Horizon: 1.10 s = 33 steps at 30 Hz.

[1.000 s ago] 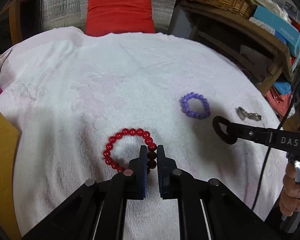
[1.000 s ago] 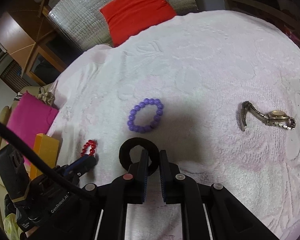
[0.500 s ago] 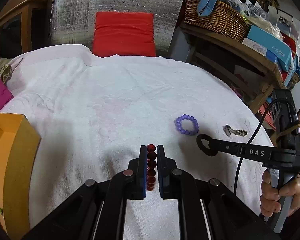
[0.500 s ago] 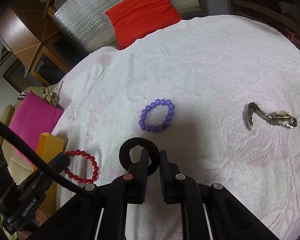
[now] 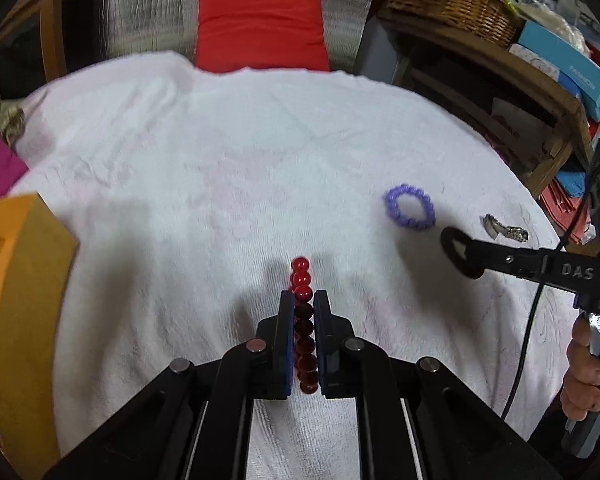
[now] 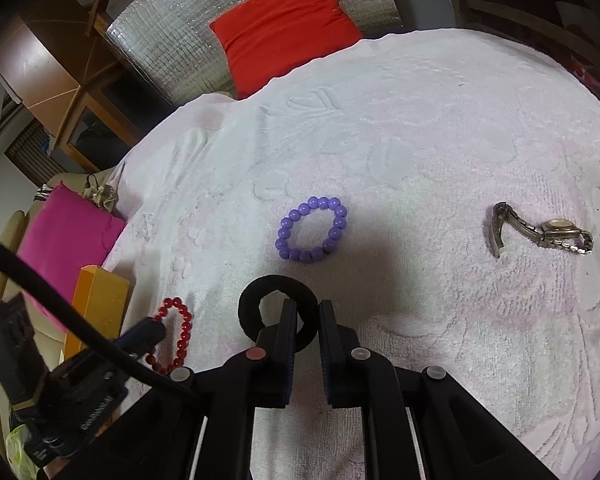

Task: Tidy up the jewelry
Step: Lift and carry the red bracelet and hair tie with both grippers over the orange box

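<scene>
White cloth (image 6: 420,128) covering most of both views, with orange box (image 5: 16,300) at its left edge, open side up; contents barely visible, so not possible to tell what already sits inside.

Organizing apparently at an early to middle stage: two pieces lifted, two left lying. Purple bracelet (image 6: 311,230) flat on the cloth, mid-scene, just beyond the right claw. Watch (image 6: 548,232) farther right, strap open, well apart from both claws.

Left claw (image 5: 304,304) clenched on red bracelet (image 5: 302,280), beads pinched edge-on between the pads, a few poking out past the tips, the loop hanging off the cloth near the box in the right wrist view (image 6: 176,332). Right claw (image 6: 305,312) clenched on black hair tie (image 6: 260,296), ring sticking out to the left of the tips, raised above the cloth.

Probably left to do: both held pieces into the box, then purple bracelet and watch.
</scene>
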Each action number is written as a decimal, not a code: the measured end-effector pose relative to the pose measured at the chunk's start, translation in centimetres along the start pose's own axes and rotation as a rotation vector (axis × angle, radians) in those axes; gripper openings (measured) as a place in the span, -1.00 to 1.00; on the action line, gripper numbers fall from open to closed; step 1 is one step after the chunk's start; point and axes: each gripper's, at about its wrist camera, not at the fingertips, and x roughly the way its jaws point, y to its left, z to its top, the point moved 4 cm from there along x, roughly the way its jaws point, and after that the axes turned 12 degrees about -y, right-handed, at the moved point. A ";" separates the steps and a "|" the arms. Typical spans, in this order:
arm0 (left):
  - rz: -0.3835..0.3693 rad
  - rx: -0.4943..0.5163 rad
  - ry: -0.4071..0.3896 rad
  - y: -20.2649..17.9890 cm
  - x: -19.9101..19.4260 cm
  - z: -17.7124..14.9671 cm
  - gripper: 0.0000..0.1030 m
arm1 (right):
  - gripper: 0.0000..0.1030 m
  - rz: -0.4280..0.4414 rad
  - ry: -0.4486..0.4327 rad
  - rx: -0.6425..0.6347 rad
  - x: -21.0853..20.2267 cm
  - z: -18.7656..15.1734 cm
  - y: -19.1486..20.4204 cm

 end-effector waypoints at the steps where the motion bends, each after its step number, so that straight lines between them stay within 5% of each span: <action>1: -0.001 -0.011 0.011 0.1 0.3 -0.2 -0.81 | -0.77 0.002 0.002 0.006 0.0 0.0 -0.1; 12: -0.009 -0.009 0.056 -0.3 1.3 -1.0 -0.77 | -0.77 0.005 0.000 0.013 -0.3 0.2 -0.4; 27: -0.011 -0.015 -0.101 0.2 -2.4 1.6 -0.82 | -0.77 0.025 -0.014 -0.001 -0.7 0.0 0.8; 33: -0.004 -0.030 -0.179 1.2 -5.4 2.4 -0.82 | -0.77 0.096 -0.012 -0.003 -0.8 -0.6 2.7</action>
